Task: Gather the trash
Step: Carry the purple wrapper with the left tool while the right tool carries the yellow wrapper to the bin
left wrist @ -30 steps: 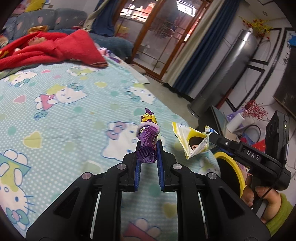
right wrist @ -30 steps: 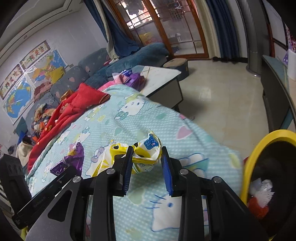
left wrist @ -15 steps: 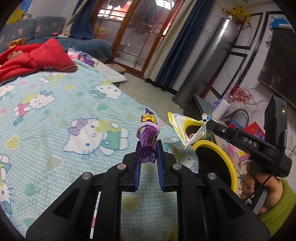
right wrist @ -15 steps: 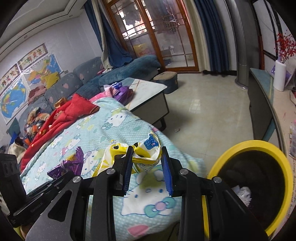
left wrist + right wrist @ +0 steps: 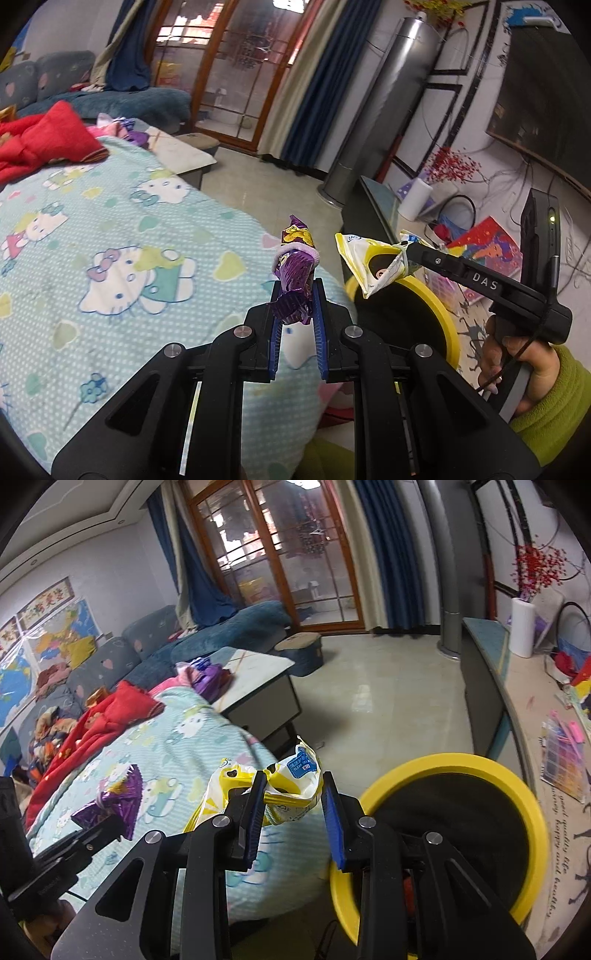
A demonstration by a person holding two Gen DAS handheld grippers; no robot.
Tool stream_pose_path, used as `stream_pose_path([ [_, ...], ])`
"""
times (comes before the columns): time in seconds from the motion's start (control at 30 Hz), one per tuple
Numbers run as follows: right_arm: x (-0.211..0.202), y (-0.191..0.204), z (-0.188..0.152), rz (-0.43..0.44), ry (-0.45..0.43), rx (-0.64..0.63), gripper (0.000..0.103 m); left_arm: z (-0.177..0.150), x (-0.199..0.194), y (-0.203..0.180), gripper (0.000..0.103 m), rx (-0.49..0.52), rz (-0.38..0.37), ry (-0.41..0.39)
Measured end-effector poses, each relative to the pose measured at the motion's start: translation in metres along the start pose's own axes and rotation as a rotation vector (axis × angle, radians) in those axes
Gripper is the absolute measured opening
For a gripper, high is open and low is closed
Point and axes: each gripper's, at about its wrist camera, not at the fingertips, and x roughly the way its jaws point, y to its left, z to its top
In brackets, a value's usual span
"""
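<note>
Carrying two wrappers to the bin

Left gripper (image 5: 297, 295) pinches a purple wrapper (image 5: 293, 273); right gripper (image 5: 293, 794) pinches a yellow wrapper (image 5: 291, 781) just left of the yellow-rimmed bin (image 5: 454, 764); next, swing right over the opening and release

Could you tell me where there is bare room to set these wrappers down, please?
Free: the blanket between the red cloth and the yellow bin; also the bin's mouth. Crowded: the side counter.

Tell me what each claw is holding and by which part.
Left claw grips the purple wrapper by its crumpled lower end. Right claw pinches the yellow-and-white wrapper at one bunched end.
</note>
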Motion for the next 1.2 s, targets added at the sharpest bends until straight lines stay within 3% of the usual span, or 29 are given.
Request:
stream_pose_path([
  [0.47,-0.024,-0.058,-0.018,-0.131,-0.021,0.07,0.029,-0.001,0.023,-0.05,0.01,0.105,-0.06,0.038],
  [1.2,-0.036,-0.133,-0.051,-0.279,0.027,0.164,0.03,-0.015,0.081,-0.128,0.01,0.287,-0.111,0.161],
])
